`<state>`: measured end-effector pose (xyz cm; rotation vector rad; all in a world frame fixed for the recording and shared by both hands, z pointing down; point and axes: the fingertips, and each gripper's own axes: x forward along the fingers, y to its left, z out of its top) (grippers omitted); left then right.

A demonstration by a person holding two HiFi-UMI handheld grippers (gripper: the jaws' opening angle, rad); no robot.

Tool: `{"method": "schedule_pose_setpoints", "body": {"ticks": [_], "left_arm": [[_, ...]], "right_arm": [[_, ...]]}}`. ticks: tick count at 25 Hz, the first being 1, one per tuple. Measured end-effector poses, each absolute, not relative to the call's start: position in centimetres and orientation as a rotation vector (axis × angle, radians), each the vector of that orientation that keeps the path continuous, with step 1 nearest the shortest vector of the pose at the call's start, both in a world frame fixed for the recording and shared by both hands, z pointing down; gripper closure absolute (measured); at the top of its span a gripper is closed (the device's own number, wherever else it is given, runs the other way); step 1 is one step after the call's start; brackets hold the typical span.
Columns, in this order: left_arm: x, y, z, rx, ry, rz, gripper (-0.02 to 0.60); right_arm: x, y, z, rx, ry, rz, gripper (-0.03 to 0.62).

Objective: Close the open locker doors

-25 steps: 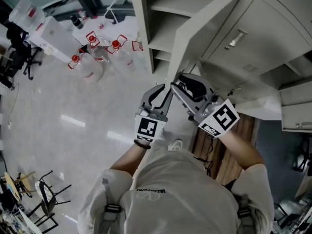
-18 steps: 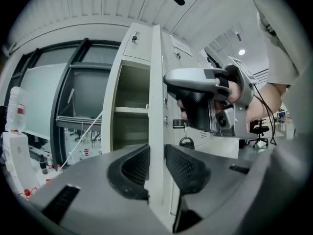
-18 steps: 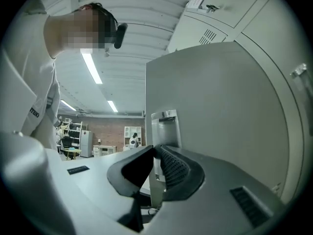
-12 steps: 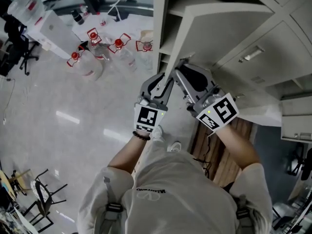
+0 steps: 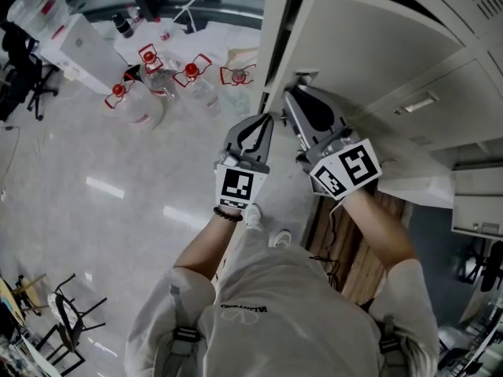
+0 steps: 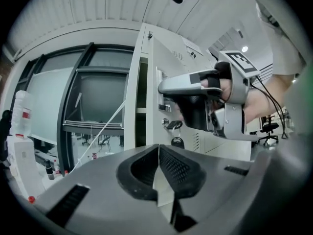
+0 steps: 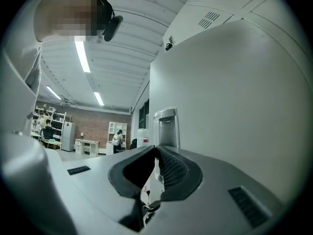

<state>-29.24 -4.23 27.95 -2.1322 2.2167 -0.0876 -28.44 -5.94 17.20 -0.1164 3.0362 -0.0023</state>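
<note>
Head view: the locker door (image 5: 369, 42) has swung from wide open to nearly shut, its free edge now near the cabinet frame (image 5: 275, 30), so probably only a final push remains. The left gripper (image 5: 269, 118) and right gripper (image 5: 291, 94) have just been closing their jaws, which now meet at the tips and hold nothing. The right gripper's tips sit just beside the door's free edge, the gap there is narrow, and open floor (image 5: 157, 179) lies to the left.

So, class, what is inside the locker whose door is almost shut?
Through the narrow gap beside the door, only dark interior and one shelf edge show. The door covers everything else.
</note>
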Motion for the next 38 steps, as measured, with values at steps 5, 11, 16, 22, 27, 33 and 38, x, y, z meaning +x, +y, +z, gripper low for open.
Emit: {"method": "schedule_pose_setpoints", "body": {"ticks": [5, 11, 16, 22, 27, 33, 38], "left_arm": [[-29.9, -6.8, 28.3, -2.134, 2.204, -0.096, 0.577], [-31.6, -9.6, 29.0, -2.121, 2.215, -0.106, 0.577], [-32.4, -11.4, 29.6, -2.114, 2.212, -0.121, 0.577], [-33.3, -12.8, 29.6, -2.111, 2.221, -0.100, 0.577], [-33.6, -13.4, 29.6, -2.102, 2.233, -0.087, 0.577], [-33.8, -14.2, 29.6, -2.089, 2.259, -0.083, 0.577], [-33.9, -14.3, 29.7, -2.063, 2.270, -0.088, 0.577]], "right_arm": [[-30.0, -7.7, 17.1, -0.200, 3.030, -0.001, 0.563], [-31.4, -9.4, 17.0, -0.292, 3.019, -0.001, 0.566], [-32.2, -11.1, 17.1, -0.402, 3.000, 0.005, 0.566], [-33.1, -12.4, 17.1, -0.484, 2.975, 0.006, 0.568], [-33.3, -13.0, 17.1, -0.525, 2.959, 0.011, 0.569], [-33.4, -13.8, 17.1, -0.580, 2.934, 0.016, 0.569], [-33.5, -13.8, 17.1, -0.609, 2.913, 0.035, 0.569]]}}
